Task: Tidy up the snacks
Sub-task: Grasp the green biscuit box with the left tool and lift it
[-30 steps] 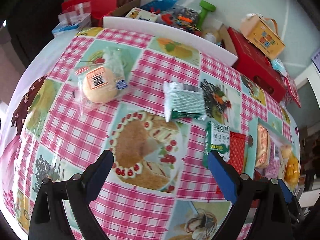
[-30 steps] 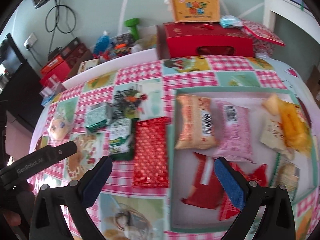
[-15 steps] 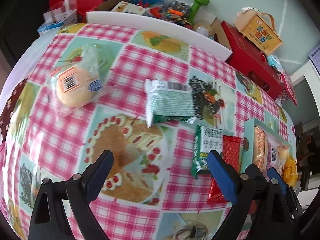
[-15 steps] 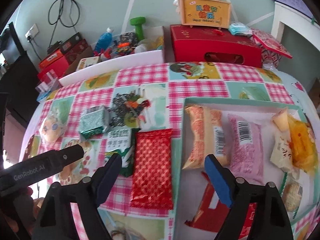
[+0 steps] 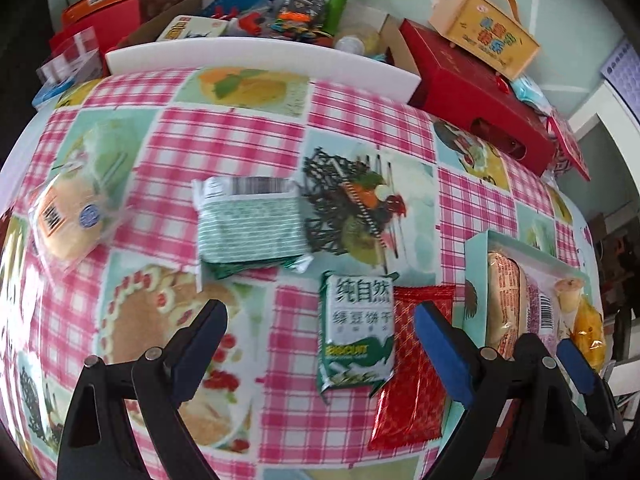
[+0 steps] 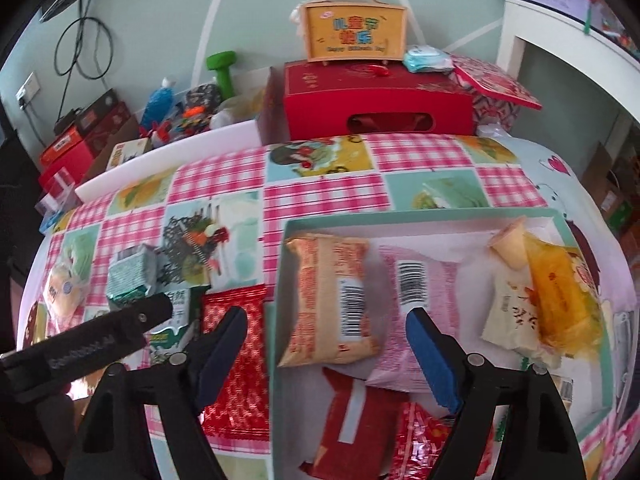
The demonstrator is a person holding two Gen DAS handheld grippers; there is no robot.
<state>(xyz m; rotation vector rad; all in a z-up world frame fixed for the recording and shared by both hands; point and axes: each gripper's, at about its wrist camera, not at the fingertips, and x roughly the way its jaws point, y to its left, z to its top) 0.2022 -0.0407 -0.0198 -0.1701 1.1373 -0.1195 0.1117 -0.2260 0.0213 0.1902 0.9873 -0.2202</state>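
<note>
The left gripper [image 5: 320, 344] is hanging released over the green biscuit pack [image 5: 357, 332], risking pinching the touching red packet [image 5: 416, 364] too.

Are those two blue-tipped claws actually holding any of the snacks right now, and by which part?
No, nothing is held. The left gripper stands open above the green biscuit packet, not touching it. The right gripper is open too, empty, over the tray.
</note>
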